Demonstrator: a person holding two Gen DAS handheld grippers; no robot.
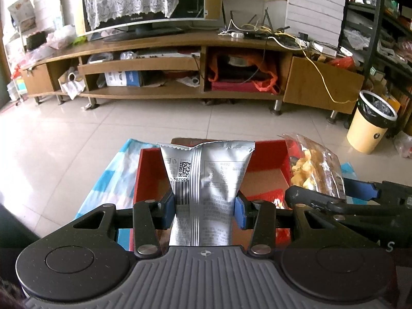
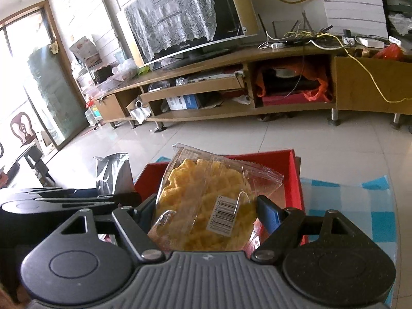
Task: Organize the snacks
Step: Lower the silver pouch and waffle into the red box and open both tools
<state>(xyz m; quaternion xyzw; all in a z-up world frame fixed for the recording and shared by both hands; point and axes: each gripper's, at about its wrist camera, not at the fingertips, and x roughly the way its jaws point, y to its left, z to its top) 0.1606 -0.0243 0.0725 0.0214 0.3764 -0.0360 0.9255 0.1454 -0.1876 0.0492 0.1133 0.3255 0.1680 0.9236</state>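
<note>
My left gripper point(image 1: 204, 207) is shut on a silver foil snack packet point(image 1: 206, 170) and holds it upright over a red box point(image 1: 265, 177) with a brown cardboard floor. My right gripper point(image 2: 206, 209) is shut on a clear packet of yellow crunchy snacks point(image 2: 203, 200), held over the same red box point(image 2: 293, 180). In the left wrist view the yellow snack packet point(image 1: 312, 170) and the right gripper point(image 1: 334, 200) show at the right. In the right wrist view the silver packet point(image 2: 113, 175) and the left gripper point(image 2: 64, 200) show at the left.
The box sits on a blue-and-white checked cloth point(image 2: 360, 206). Beyond is a tiled floor point(image 1: 128, 123), a long wooden TV stand point(image 1: 180, 61) with a lace-covered TV point(image 1: 144, 0), and a yellow waste bin point(image 1: 370, 126) at the right.
</note>
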